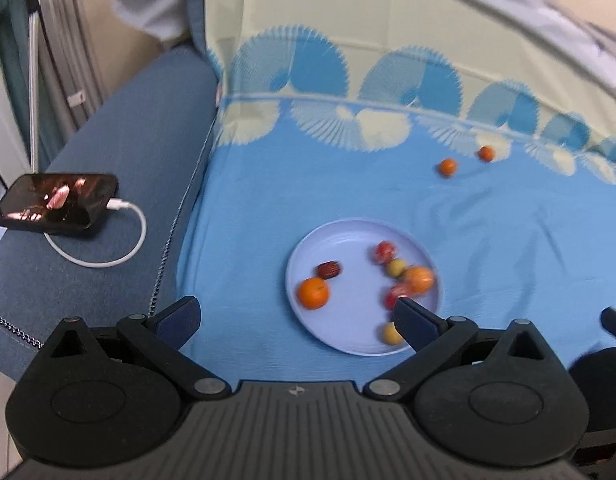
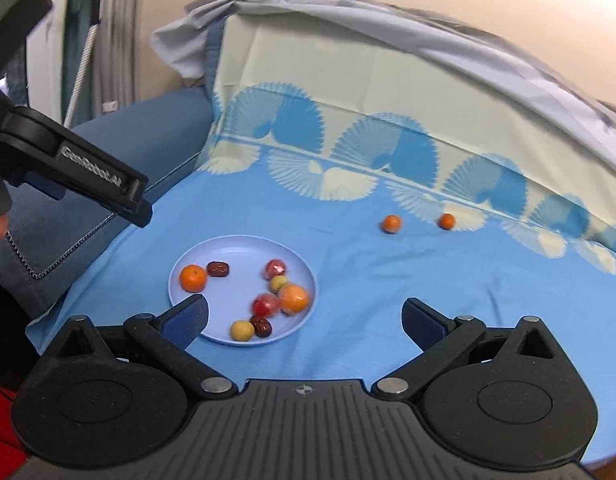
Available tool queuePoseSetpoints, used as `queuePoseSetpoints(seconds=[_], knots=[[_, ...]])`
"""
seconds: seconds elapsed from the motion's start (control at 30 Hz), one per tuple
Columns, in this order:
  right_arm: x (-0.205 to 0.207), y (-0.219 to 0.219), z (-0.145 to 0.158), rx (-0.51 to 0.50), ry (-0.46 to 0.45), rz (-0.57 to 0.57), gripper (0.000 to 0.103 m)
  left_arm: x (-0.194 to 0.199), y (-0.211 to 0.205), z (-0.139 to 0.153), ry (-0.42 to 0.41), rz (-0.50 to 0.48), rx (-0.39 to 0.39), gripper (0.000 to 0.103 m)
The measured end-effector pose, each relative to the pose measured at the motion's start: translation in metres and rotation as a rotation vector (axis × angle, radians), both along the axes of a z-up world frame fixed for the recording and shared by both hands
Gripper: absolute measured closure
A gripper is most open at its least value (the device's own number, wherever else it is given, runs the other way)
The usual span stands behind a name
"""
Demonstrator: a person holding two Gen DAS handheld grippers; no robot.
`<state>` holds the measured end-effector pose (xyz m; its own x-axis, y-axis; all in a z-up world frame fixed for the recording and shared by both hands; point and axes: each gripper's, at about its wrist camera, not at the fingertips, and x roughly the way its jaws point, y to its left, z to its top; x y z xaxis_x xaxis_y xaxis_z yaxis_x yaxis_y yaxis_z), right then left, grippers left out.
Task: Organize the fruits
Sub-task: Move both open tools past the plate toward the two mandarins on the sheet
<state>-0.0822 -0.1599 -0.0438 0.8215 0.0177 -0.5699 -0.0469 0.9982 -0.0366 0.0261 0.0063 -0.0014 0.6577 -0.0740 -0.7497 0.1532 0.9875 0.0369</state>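
A pale blue plate [image 1: 343, 240] [image 2: 244, 246] lies on the blue sheet and holds several fruits: an orange [image 1: 313, 293] [image 2: 193, 278], a dark red date [image 1: 328, 270] [image 2: 218, 269], red and yellow fruits and a second orange [image 1: 419, 279] [image 2: 294, 299]. Two small oranges [image 1: 447, 167] [image 1: 485, 153] [image 2: 391, 223] [image 2: 446, 221] lie loose on the sheet beyond the plate. My left gripper [image 1: 298, 318] is open and empty above the plate's near edge. My right gripper [image 2: 306, 322] is open and empty, just right of the plate.
A phone [image 1: 56, 202] with a white cable [image 1: 108, 256] lies on the blue sofa arm at left. The left gripper's body [image 2: 80, 172] shows at the left of the right wrist view. A cushion back with a fan pattern [image 2: 347, 92] rises behind the sheet.
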Motion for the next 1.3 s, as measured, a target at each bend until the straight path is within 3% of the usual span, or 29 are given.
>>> queuePoseSetpoints(seconds=[0.17,0.43,0.73,1.3], knots=[[-0.023,-0.004,0.006,0.006,-0.035,-0.020,0.001,-0.029,-0.015,0.009,-0.023,-0.055,0.011,0.000],[-0.039,-0.004,0.015,0.000,-0.083,-0.028,0.001,-0.051,-0.019,0.021,-0.065,-0.062,0.011,0.000],[-0.044,-0.003,0.016,0.009,-0.086,-0.037,0.001,-0.054,-0.015,0.023,-0.068,-0.059,0.012,0.000],[-0.027,-0.012,-0.001,0.077,-0.012,-0.048,0.001,-0.039,-0.007,0.006,-0.014,-0.021,0.025,0.000]])
